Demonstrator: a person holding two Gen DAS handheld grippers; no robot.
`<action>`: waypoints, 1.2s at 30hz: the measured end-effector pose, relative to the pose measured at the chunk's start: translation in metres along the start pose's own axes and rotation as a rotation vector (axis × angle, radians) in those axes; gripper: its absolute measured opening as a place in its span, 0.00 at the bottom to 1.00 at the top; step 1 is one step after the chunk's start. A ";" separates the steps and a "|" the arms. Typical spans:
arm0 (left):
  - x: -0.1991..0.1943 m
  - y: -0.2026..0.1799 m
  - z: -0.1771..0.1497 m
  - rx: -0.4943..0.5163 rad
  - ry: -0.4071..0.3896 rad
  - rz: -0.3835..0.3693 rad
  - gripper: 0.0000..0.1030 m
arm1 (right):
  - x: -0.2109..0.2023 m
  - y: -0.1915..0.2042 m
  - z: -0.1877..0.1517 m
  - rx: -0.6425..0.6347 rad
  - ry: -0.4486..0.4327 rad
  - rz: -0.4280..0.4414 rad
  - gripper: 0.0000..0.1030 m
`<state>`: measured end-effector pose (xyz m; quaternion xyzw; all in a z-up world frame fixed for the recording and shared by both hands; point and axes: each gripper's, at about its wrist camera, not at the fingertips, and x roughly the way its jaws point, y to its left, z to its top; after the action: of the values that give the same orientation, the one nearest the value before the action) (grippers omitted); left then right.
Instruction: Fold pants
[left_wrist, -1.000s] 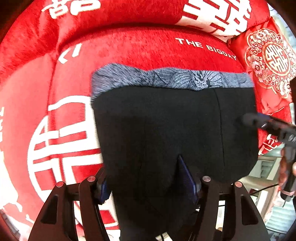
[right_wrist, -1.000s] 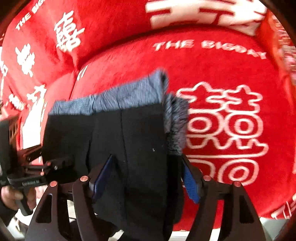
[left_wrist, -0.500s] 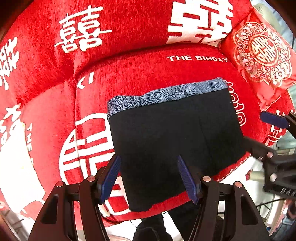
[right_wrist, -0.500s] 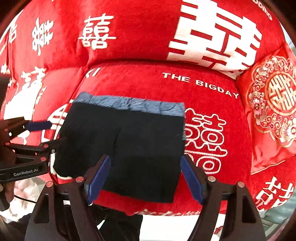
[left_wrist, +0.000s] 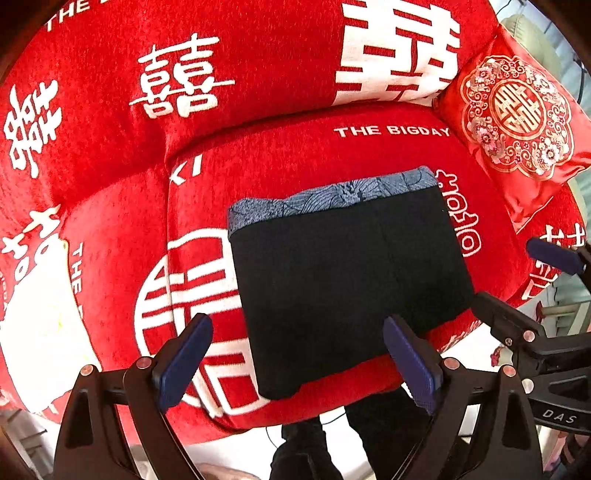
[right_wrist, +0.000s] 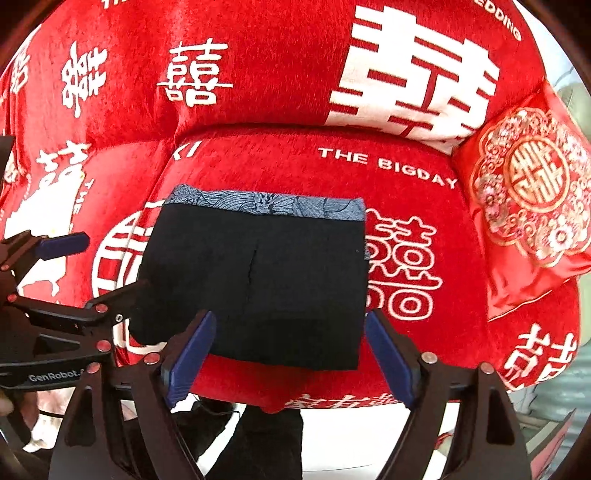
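The black pants (left_wrist: 343, 288), folded into a compact rectangle, are lying flat on the seat cushion (left_wrist: 295, 155) of a red sofa printed with white double-happiness characters and the words "THE BIGDAY". A blue-grey patterned waistband (left_wrist: 332, 195) is showing along the far edge of the bundle, the edge toward the backrest (right_wrist: 258, 66). The near edge of the pants is sitting close to the front lip of the cushion.

The left gripper (left_wrist: 299, 354) is hovering above the front of the cushion, pointing steeply down, its jaws opening wide with nothing pinched between them (the pants merely appear between the blue pads (left_wrist: 184, 354) because they are lying on the seat below). The right gripper (right_wrist: 286, 352) is hovering likewise over the near edge of the folded pants, jaws also opening, its pads clear of the cloth. Each gripper is showing at the side of the other's view: the right one at the right rim of the left camera, the left one at the left rim of the right camera, neither touching the fabric.

A red embroidered cushion (right_wrist: 532, 206) with gold and floral work is leaning in the right corner of the sofa, well apart from the pants. Below the seat edge, dark trouser legs (right_wrist: 273, 439) of the person are standing on a pale floor.
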<state>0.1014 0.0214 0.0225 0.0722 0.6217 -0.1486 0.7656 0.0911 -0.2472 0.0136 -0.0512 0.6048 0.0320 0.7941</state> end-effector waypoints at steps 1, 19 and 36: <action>-0.002 -0.001 -0.001 0.003 0.001 0.013 0.91 | 0.000 -0.001 0.001 -0.003 0.001 -0.001 0.86; -0.009 -0.027 0.002 -0.110 0.029 0.116 0.91 | 0.004 -0.029 0.006 -0.172 0.018 0.138 0.86; -0.004 -0.024 0.000 -0.059 0.045 0.058 0.92 | 0.000 -0.021 -0.003 -0.121 0.032 0.078 0.86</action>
<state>0.0934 -0.0011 0.0282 0.0711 0.6406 -0.1064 0.7572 0.0908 -0.2687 0.0138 -0.0763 0.6159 0.0985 0.7779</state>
